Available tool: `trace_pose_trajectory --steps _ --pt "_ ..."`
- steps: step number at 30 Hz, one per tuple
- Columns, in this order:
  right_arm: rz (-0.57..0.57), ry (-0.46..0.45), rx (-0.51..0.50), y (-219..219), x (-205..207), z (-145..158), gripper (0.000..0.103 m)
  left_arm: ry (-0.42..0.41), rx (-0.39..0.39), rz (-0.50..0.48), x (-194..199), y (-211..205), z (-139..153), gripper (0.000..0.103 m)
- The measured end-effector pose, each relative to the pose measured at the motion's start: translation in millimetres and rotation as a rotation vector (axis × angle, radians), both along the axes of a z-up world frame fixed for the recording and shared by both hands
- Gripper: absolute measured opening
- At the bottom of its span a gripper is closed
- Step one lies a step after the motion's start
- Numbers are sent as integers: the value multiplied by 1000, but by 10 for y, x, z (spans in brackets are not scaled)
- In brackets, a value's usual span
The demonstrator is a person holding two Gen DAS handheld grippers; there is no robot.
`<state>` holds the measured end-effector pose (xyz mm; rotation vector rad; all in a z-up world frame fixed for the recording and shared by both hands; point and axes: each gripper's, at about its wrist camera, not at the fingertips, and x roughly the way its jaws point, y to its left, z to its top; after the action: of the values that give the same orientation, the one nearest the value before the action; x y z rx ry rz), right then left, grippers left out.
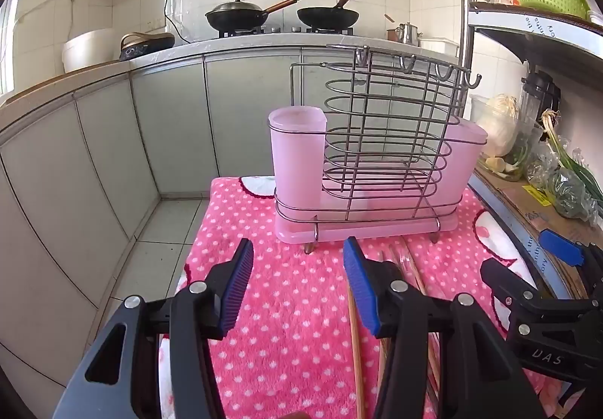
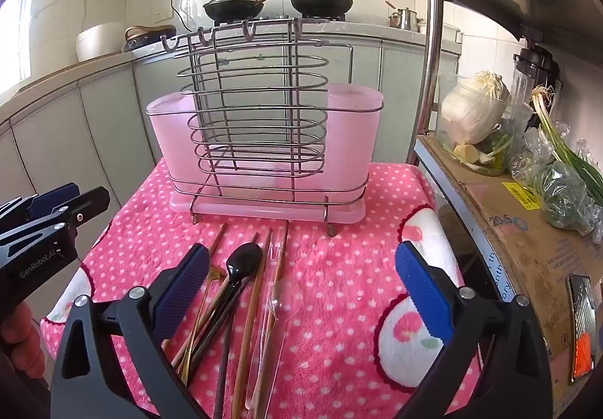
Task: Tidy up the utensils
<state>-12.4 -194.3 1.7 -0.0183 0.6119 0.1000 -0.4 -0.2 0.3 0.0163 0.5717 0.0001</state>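
Blue-padded and spread wide, my right gripper (image 2: 301,291) hovers with nothing between its fingers, just above the loose utensils on the pink dotted cloth (image 2: 339,268). My left gripper (image 1: 297,283) is spread too and holds nothing, over the same cloth.

Taking the utensil rack (image 2: 260,140) as the landmark: it is a wire frame with two frosted pink cups (image 2: 169,140) set in a pink drip tray, standing upright at the far side of the cloth. Just in front of the rack, on my side, lie the utensils in a rough bundle pointing toward it: a black spoon (image 2: 243,262) with its bowl nearest the rack, several wooden chopsticks (image 2: 254,291) beside it, and a clear plastic piece (image 2: 273,302) whose kind I cannot tell. None touch the rack. In the left wrist view only a few chopstick ends (image 1: 409,268) show, between the rack and my left gripper's right finger.

Beyond the rack runs the counter with two woks (image 2: 233,4). Right of the rack stands a shelf holding a cabbage (image 2: 475,110) and spring onions (image 2: 561,140).
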Motion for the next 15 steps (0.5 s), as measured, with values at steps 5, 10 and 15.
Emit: trace_pose_trajectory --steps 5,10,15 --pt "-2 -5 -2 5 0 6 99 0 -4 4 14 52 -13 50" --pt "0 -6 -3 22 3 37 99 -4 -5 6 -20 23 14 50" --pt "-1 -7 -5 16 4 21 99 -9 -6 8 -22 23 17 50"
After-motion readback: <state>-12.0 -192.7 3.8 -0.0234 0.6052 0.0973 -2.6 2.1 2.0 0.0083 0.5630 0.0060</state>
